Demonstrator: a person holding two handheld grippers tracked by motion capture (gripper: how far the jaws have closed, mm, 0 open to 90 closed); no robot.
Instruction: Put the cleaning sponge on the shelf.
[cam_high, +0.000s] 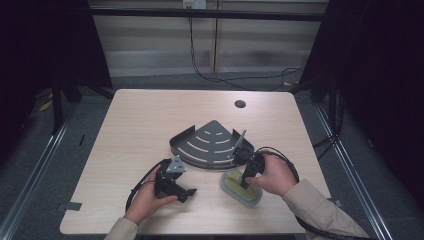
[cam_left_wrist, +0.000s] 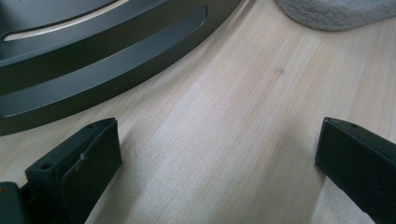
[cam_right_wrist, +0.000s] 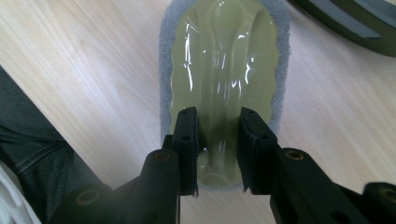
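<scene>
A scrubbing pad (cam_high: 249, 198) with a glossy olive-green plastic grip on a grey fleece base lies on the wooden table, just in front of a dark grey slotted corner shelf (cam_high: 207, 142). My right gripper (cam_high: 246, 182) points down onto it. In the right gripper view its jaws (cam_right_wrist: 218, 119) are shut on the raised middle ridge of the pad's grip (cam_right_wrist: 224, 60). My left gripper (cam_high: 189, 192) rests low on the table to the left. It stands open (cam_left_wrist: 219, 135) over bare wood, with the shelf's rim (cam_left_wrist: 93, 60) and a corner of the grey pad (cam_left_wrist: 336, 11) ahead of it.
A round cable hole (cam_high: 240, 104) sits near the table's far edge. Black cables trail from both grippers across the front of the table. Dark trouser fabric (cam_right_wrist: 28, 140) shows beyond the table's near edge in the right gripper view.
</scene>
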